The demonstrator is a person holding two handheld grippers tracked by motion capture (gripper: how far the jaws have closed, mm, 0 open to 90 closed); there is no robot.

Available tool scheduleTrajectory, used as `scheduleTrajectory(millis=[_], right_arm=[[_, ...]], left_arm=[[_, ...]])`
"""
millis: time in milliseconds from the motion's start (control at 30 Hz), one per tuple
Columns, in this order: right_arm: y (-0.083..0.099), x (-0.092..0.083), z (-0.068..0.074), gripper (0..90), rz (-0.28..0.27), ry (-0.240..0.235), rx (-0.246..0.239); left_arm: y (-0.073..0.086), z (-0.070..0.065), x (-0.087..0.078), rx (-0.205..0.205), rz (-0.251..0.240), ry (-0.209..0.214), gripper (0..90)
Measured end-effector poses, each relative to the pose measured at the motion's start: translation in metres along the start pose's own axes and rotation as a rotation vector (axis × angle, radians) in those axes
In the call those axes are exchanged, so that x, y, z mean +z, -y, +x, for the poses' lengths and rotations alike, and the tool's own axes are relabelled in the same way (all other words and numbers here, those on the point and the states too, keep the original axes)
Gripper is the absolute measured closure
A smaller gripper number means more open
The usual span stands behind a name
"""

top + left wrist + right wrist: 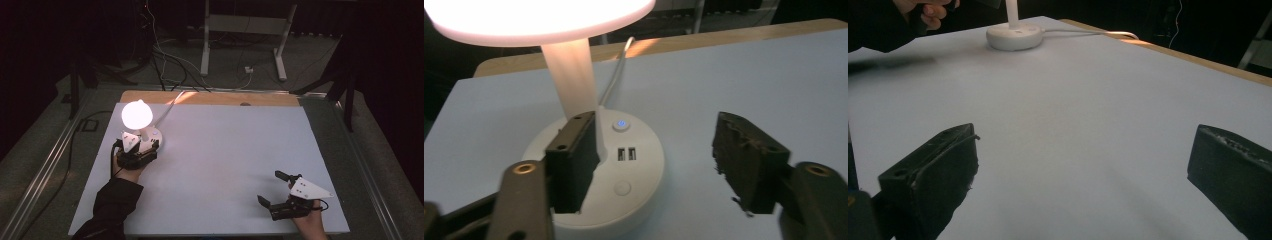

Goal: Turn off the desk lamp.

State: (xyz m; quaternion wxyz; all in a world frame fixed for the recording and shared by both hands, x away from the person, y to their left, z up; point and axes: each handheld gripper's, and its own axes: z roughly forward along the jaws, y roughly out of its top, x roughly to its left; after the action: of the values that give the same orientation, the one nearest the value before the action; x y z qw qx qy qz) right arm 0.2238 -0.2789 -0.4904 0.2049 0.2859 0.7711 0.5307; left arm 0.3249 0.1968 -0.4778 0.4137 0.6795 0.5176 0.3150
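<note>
Two spread grippers, one lit white plastic desk lamp (140, 127) far left.
I judge it light, top-heavy; my left gripper (649, 165) should pinch its stiff stem; right gripper (280, 190) idles, grasping nothing.

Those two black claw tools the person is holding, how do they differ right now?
The left gripper sits at the lit lamp's white base, one jaw over the base, while the right gripper hovers over bare white table, far from the lamp. The left gripper's jaws point away from the person; the right gripper's point leftward across the table. Both are open and hold nothing.
</note>
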Motion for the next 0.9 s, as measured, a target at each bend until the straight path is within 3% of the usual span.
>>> scheduleTrajectory(millis=[300,567,700,900], right_arm=[[0.0,0.0,0.0,0.0,0.0,-0.001,-0.001],[0.0,0.0,0.0,0.0,0.002,-0.004,-0.002],[0.0,0.0,0.0,0.0,0.002,-0.004,-0.002],[0.0,0.0,0.0,0.0,0.003,-0.005,-0.002]], left_arm=[[0.003,0.006,0.005,-0.012,0.027,-0.057,65.0],[0.004,0.011,0.009,-0.011,0.045,-0.051,84.8],[0.006,0.013,0.012,-0.013,0.058,-0.042,90.0],[0.008,0.014,0.017,0.0,0.07,-0.007,90.0]])
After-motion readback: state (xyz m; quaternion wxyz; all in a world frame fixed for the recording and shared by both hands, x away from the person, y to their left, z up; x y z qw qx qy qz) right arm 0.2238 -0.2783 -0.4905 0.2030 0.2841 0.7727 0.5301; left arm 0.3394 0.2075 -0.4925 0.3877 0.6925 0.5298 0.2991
